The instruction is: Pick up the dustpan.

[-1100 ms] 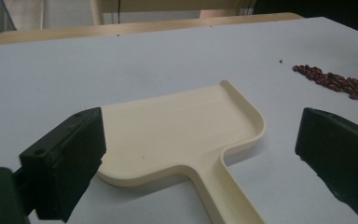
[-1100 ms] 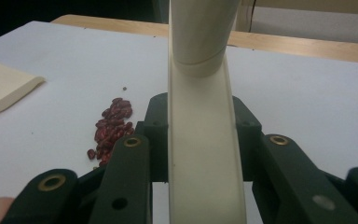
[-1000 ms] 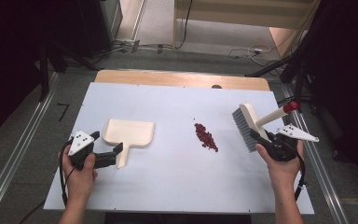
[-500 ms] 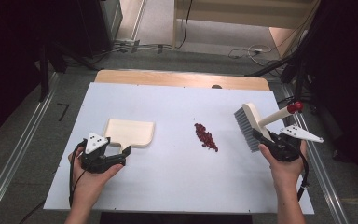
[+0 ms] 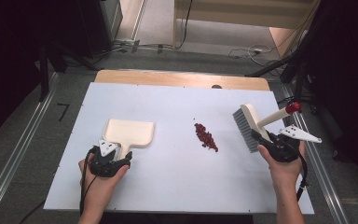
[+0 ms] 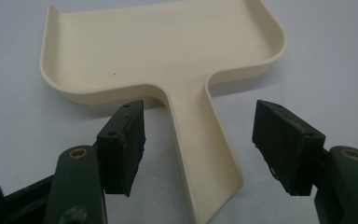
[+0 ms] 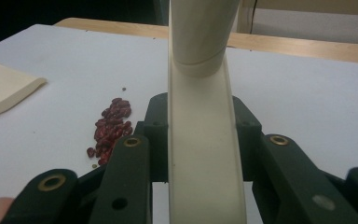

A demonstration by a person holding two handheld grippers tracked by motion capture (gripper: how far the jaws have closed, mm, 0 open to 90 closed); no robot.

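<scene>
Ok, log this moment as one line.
left tongs: closing around dustpan handle, not gripping | right tongs: shut on brush | beans: unswept

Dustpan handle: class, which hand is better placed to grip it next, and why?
Left. The left gripper already straddles the dustpan handle, its jaws have just been closing without touching it yet. The right gripper is shut on the brush, across the beans.
</scene>
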